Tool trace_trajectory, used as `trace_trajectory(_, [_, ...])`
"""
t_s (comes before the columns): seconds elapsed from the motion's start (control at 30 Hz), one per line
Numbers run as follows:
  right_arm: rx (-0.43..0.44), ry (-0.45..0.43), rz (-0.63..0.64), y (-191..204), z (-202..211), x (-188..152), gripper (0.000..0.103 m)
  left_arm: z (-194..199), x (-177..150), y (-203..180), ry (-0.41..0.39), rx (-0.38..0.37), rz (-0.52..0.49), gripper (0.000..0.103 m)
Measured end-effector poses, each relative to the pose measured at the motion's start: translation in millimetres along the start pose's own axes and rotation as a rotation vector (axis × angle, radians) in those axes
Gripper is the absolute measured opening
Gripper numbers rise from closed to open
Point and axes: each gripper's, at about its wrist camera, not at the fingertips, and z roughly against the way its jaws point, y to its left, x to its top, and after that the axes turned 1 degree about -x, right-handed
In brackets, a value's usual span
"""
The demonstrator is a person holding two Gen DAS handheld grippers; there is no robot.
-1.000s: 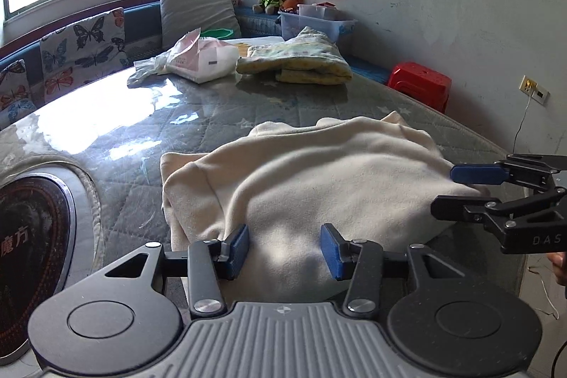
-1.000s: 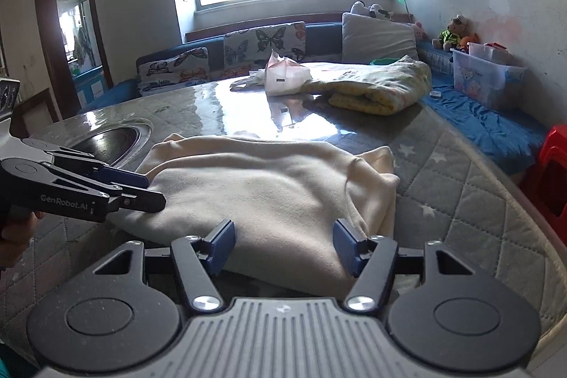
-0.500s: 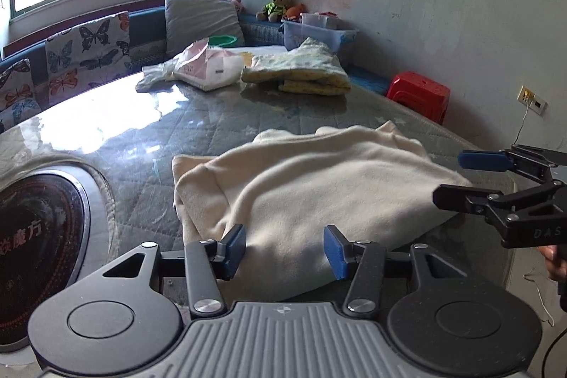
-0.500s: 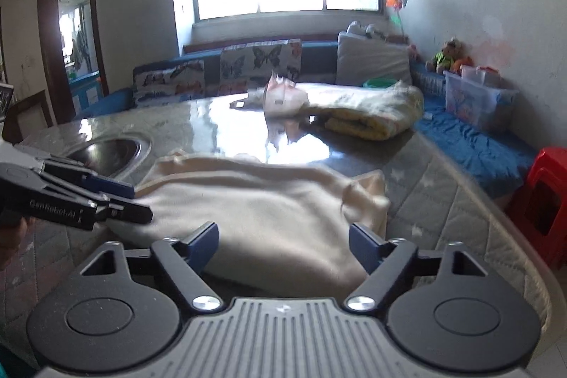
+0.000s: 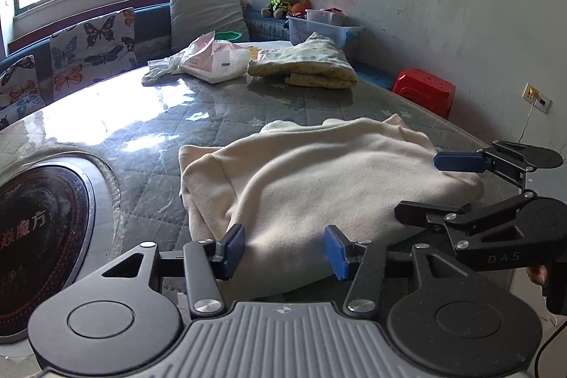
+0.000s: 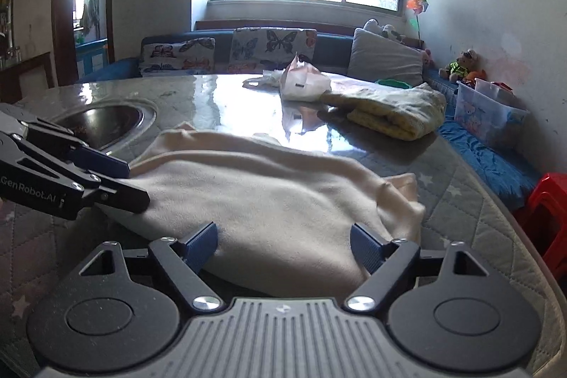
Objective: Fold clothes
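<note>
Here a cream garment (image 5: 329,179) is lying in a loosely folded heap on the near part of a desk (image 5: 184,126) whose top is covered by a grey quilted, glossy sheet. The garment's near edge is hanging close to the desk's rim, and one thicker fold is bunching along its left side in the left wrist view. The left gripper (image 5: 285,248) is pointing down at that near edge; its jaws are opening, with cream cloth sitting in the gap between the blue pads but not being squeezed by them. The right gripper (image 6: 283,243) is facing the same edge from the garment's other end with its jaws spread wide, the cloth lying between them and neither pad pressing on it. Each tool is showing in the other's camera, alongside the garment's ends. Farther out, a round dark hotplate (image 5: 32,232) is sitting sunk in the desk on the left. At the far side a folded yellow blanket (image 5: 304,66) is resting beside a pink and white bag (image 5: 212,59). Beyond the desk, butterfly cushions (image 6: 273,46) are lining a blue bench under a bright window, a clear storage box (image 6: 489,112) is standing near the wall, and a red stool (image 5: 423,91) is sitting on the floor.
</note>
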Motion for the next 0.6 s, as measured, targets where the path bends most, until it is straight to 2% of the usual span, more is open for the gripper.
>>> trace_trajectory(0.1, [0.000, -0.017, 0.016, 2.1, 2.2, 2.7, 0.089, 1.3, 0.9, 0.3, 0.001, 0.003, 0.009, 0.058])
trace_trajectory(0.17, [0.014, 0.012, 0.021, 4.6, -3.1, -0.6, 0.089, 1.1, 1.1, 0.6, 0.011, 0.007, 0.012, 0.060])
trace_trajectory(0.27, [0.014, 0.015, 0.028, 7.0, -2.9, -1.6, 0.091, 2.5, 2.0, 2.0, 0.018, 0.020, 0.023, 0.069])
trace_trajectory(0.4, [0.010, 0.000, 0.021, 6.2, 1.2, 4.4, 0.098, 5.4, 3.1, 4.1, 0.021, 0.030, 0.035, 0.073])
trace_trajectory(0.6, [0.002, -0.008, 0.010, 5.4, 6.1, 12.1, 0.100, 11.5, 2.1, 8.0, 0.016, 0.049, 0.051, 0.080])
